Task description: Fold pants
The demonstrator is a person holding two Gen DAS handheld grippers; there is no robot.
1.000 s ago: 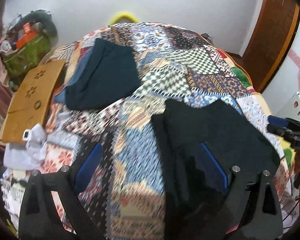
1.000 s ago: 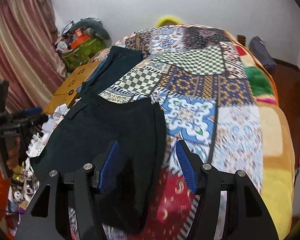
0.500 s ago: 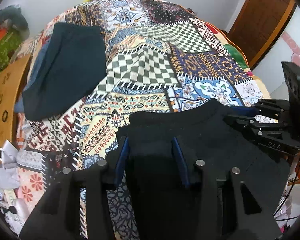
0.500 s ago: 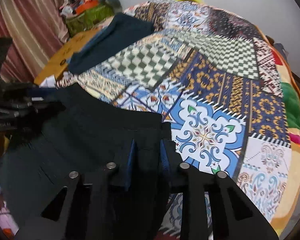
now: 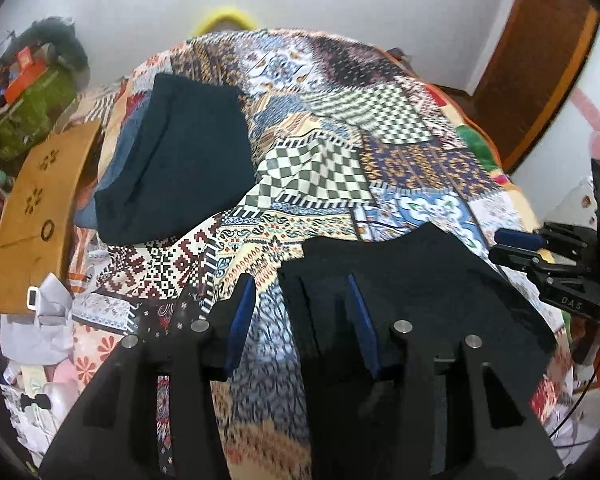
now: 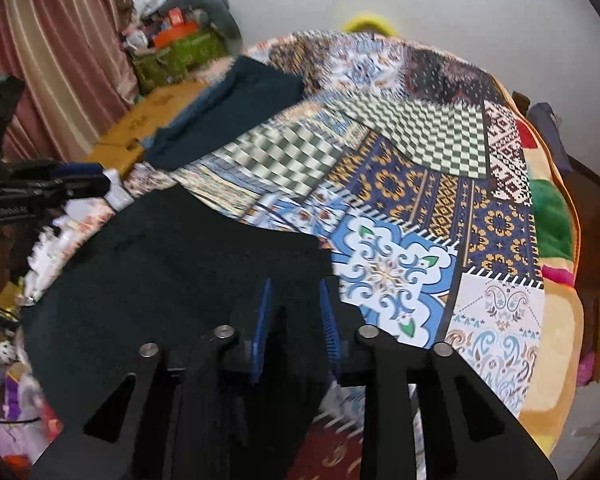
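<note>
Black pants; multicoloured patchwork bedspread

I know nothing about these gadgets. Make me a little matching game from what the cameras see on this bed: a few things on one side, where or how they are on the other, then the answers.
Things:
1. black pants
2. folded dark clothes
3. brown board
4. yellow object

Places or states:
A. behind the bed's far end, by the wall
B. stacked at the quilt's far left
C. at the near edge, between the blue fingers
D. beside the bed, flower cutouts

Pairs: 1-C, 2-B, 3-D, 4-A
</note>
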